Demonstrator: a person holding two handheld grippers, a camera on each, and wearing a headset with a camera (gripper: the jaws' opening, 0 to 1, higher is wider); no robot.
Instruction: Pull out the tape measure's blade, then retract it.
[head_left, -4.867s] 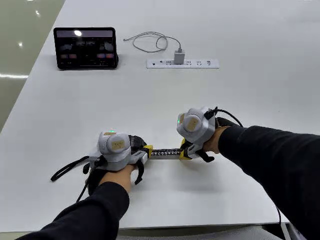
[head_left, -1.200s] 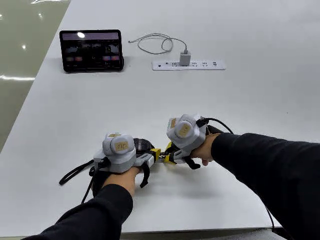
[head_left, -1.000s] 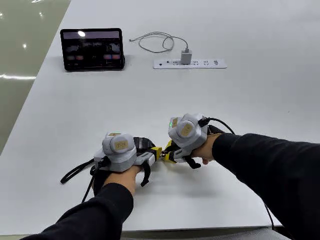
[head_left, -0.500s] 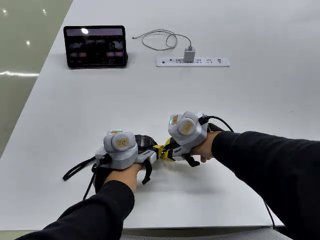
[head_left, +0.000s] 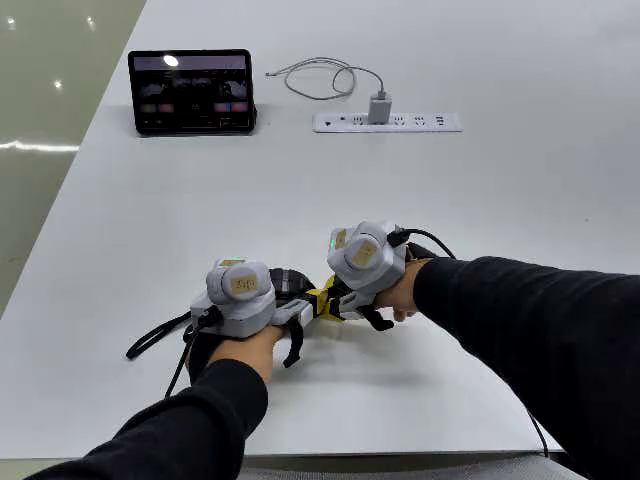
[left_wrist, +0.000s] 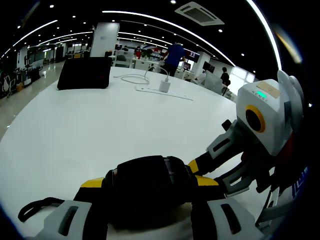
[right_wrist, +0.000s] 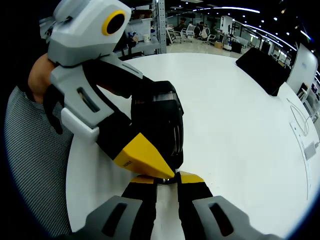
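White workbench (head_left: 480, 190) under everything, with glossy floor past its left edge. Far left: dark tablet (head_left: 192, 90), propped up, screen lit. Right of it, white cable (head_left: 315, 78) in a loose loop, running to a charger (head_left: 379, 108) plugged into a white power strip (head_left: 420, 123) lying flat. Near side, leftmost: black strap (head_left: 155, 337) trailing on the bench top. Next to the right, left gripper (left_wrist: 147, 182), jaws clamped on the two sides of the tape measure (right_wrist: 162, 117). Black case, resting on the bench near the front edge, well apart from tablet and strip. Just beside it on the right, right gripper (right_wrist: 168, 178), yellow-tipped jaws almost together, pinched on the tip of the blade (right_wrist: 167, 181) close against the case. Hardly any blade visible between case and jaws. Farthest right, dark sleeve (head_left: 540, 320) reaching in from the near right corner.
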